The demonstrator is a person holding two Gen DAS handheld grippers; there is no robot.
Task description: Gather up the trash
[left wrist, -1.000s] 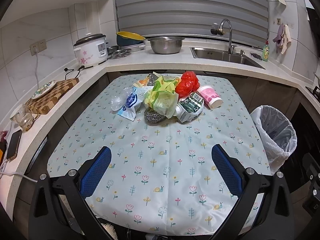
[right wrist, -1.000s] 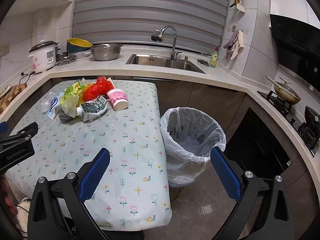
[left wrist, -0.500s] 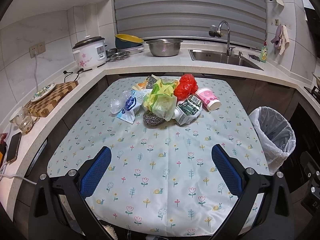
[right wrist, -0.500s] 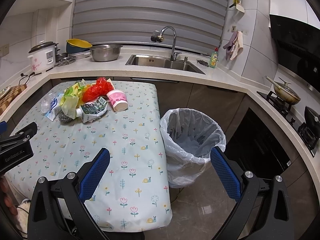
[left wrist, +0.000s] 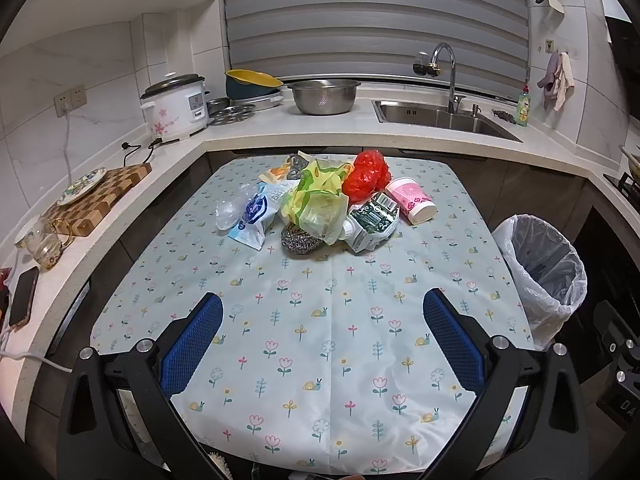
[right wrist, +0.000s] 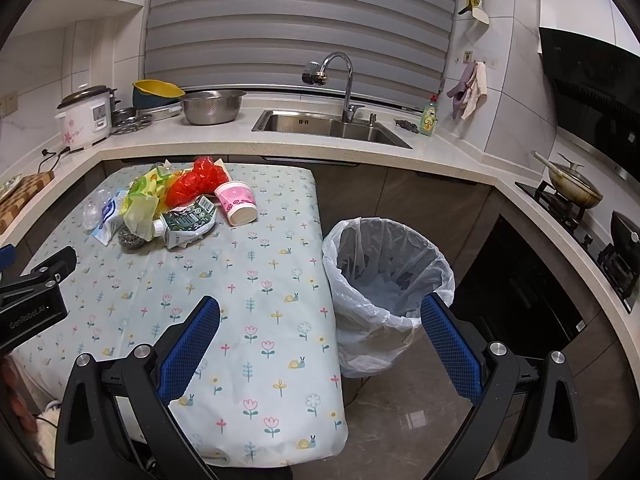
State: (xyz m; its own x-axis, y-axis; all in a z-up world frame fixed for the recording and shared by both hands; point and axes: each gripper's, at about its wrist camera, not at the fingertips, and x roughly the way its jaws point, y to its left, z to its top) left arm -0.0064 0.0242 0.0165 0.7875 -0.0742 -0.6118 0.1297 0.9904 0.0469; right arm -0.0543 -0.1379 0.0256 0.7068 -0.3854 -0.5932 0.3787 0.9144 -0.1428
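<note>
Both sets of fingers are spread wide with nothing between them. The left gripper [left wrist: 323, 332] hangs over the near end of the table [left wrist: 340, 360], pads pointing straight at the trash pile, but well short of it. The right gripper [right wrist: 320, 336] sits off the table's right edge, one pad over the flowery cloth and the other lined up with the trash bin [right wrist: 384, 280] on the floor.

Going outward, the pile is bunched at the far end of the table, all touching or overlapping: a steel scrubber [left wrist: 300, 239] closest to the grippers, a yellow-green plastic bag [left wrist: 318, 204] draped on top of it, a blue and white wrapper [left wrist: 252, 216] and some clear plastic to the left, a crushed green carton [left wrist: 372, 220] to the right, a pink paper cup [left wrist: 412, 200] on its side next to that, and a red bag [left wrist: 368, 176] behind. There's some orange packaging at the back too, can't tell what it is.

Progress-wise I'd say basically zero. The whole pile is sitting on the table and the bin liner looks empty apart from maybe a dark speck or two near the bottom, hard to tell. So everything's left: grab each piece, carry it right, drop it in the bin just beside the table's edge. The scrubber or the cup look like the easiest first grabs.
</note>
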